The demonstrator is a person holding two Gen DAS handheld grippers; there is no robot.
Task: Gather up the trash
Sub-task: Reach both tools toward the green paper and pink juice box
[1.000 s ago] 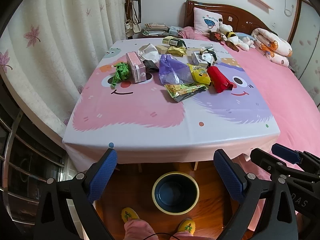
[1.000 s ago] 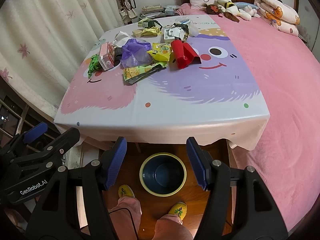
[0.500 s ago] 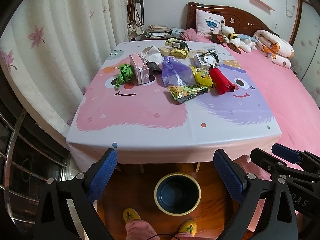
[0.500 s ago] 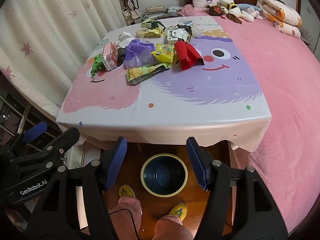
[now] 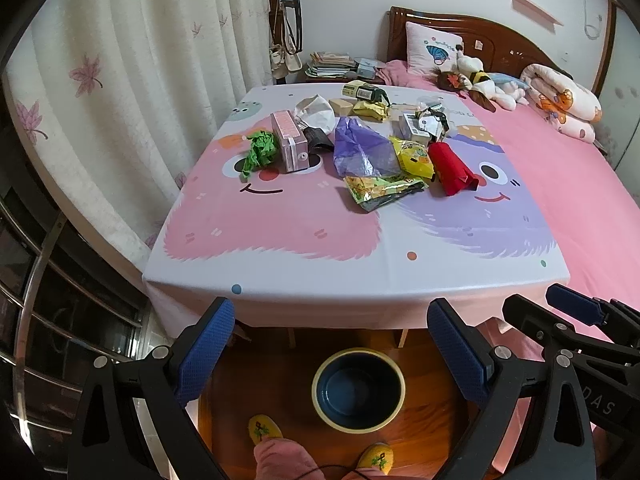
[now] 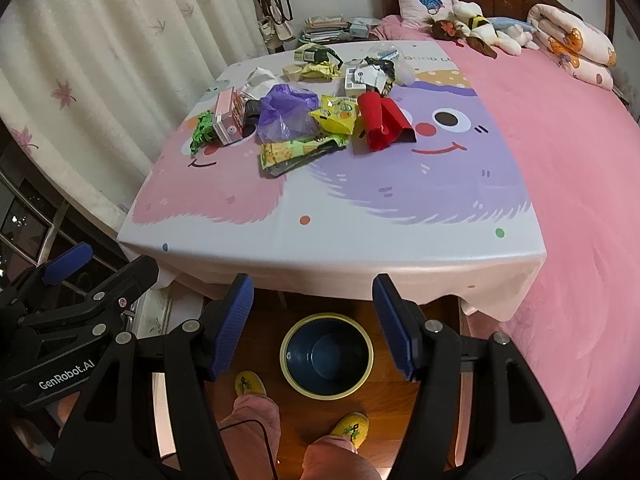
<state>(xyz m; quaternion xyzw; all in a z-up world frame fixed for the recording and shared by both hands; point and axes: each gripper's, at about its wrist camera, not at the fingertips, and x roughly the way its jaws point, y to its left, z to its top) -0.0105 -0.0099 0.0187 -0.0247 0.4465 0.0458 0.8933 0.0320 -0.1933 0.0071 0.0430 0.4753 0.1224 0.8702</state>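
On the far half of the table (image 5: 280, 240) lies the trash pile (image 5: 372, 152); the bin (image 5: 358, 390) waits below. My left claw (image 5: 330, 344) and right claw (image 6: 312, 320) are both open, empty. Light wrappers may slip from my grasp before they reach the bin.

Both grippers now sit a little farther back from the table (image 5: 360, 280) than a second ago, and seem higher — its near edge lies lower in each wrist view and more of the wall behind shows. The trash pile (image 5: 372, 152) appears slightly lower in the left view. The bin (image 6: 326, 356) on the floor sits a touch higher between the right gripper (image 6: 312, 322) fingers. The left gripper (image 5: 330, 344) frames the bin a shade lower — fisheye distortion makes the amount hard to judge.
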